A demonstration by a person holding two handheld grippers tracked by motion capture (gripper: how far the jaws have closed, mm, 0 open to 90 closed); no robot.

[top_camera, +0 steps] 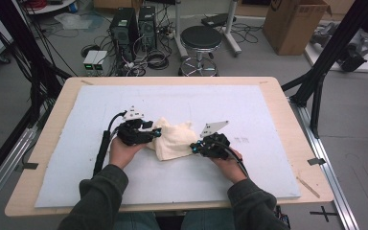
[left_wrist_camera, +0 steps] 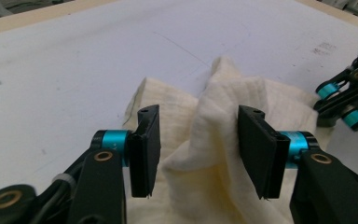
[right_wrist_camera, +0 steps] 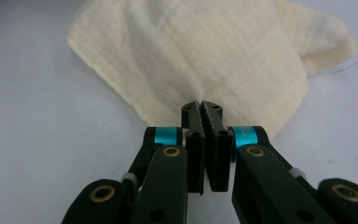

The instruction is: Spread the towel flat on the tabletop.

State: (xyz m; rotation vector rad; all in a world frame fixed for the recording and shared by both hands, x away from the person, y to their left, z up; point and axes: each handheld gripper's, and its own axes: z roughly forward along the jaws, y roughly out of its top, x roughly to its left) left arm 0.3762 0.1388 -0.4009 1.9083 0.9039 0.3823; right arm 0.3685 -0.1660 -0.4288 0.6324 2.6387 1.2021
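the left tool stands with its jaws apart around a raised fold of the cream cloth, one pad touching it, not clamped. the cloth lies bunched (rumpled, partly folded) mid-desk on the white mat, between both tools. the right tool has its jaws together, pinching the cloth's edge.
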